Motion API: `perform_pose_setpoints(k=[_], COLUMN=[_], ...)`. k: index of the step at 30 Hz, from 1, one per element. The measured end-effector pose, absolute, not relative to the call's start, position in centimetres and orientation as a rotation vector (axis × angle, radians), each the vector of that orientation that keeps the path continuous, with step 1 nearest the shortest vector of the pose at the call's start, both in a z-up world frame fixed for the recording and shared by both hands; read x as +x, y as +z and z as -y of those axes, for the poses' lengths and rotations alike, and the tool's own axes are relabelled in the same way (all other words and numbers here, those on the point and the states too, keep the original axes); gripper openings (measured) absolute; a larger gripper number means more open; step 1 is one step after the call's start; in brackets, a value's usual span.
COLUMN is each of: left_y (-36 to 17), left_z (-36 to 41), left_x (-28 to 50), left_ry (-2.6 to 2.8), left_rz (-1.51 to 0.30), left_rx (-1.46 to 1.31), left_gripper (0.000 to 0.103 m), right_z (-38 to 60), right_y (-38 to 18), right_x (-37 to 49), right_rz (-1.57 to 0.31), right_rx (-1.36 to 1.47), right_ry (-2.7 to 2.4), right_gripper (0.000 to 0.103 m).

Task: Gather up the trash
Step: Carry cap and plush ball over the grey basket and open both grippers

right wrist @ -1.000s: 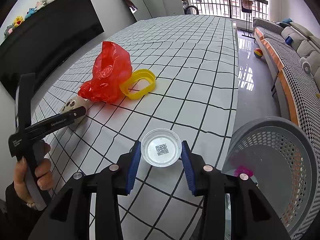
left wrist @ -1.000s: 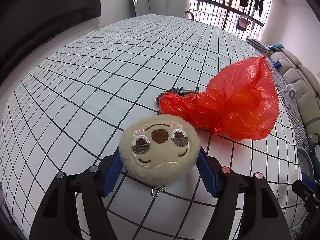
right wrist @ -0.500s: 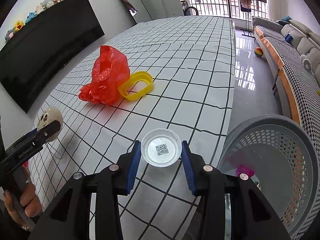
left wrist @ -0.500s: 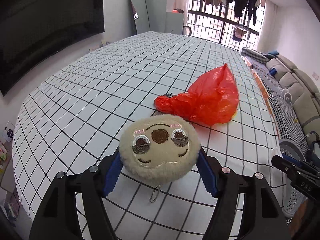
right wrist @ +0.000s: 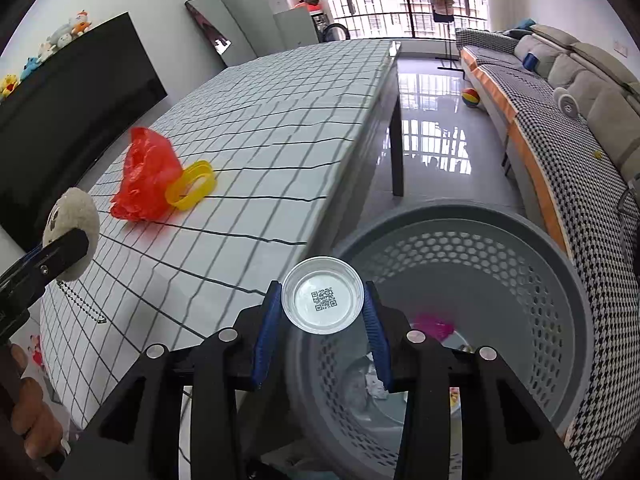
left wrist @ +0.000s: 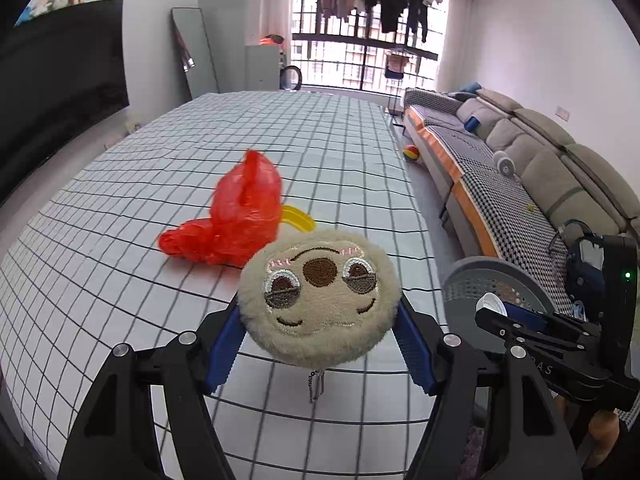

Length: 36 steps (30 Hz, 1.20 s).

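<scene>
My left gripper [left wrist: 320, 340] is shut on a beige plush sloth face [left wrist: 320, 296] with a bead chain, held above the checked table [left wrist: 120, 280]; it also shows in the right wrist view [right wrist: 74, 232]. My right gripper [right wrist: 324, 320] is shut on a clear plastic lid [right wrist: 323, 300] with a QR code, held over the rim of the grey perforated basket [right wrist: 540, 280]. The basket holds pink and white scraps. The basket [left wrist: 472, 280] and the lid [left wrist: 492, 304] also show in the left wrist view.
A crumpled red plastic bag [left wrist: 236, 216] and a yellow ring [left wrist: 298, 216] lie on the table; both show in the right wrist view, bag [right wrist: 144, 176], ring [right wrist: 192, 184]. A sofa [right wrist: 560, 92] stands right. A ball [right wrist: 471, 97] lies on the floor.
Both grippers have lifted and swung right. The right gripper with the lid has moved off the table edge to over the basket. The left gripper carries the plush higher.
</scene>
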<state>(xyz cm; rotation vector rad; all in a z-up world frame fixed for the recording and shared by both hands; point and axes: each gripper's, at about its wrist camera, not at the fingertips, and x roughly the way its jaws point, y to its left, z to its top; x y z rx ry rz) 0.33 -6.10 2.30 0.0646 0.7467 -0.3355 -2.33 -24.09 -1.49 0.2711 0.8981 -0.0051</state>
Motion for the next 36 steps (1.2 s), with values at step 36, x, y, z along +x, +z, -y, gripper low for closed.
perform_pose_setpoints(k=[36], left_y=[-3.2], left_z=[23.9], left_x=[-0.9], left_ry=[-0.557], left_rz=[-0.863], left_rx=[0.333], left_gripper=[0.067], right_z=[39.0], right_y=[-5.7], right_x=[-9.1], right_rz=[-0.884], right_rx=[0.436], right_ry=[-0.201], right_gripper=[0.039])
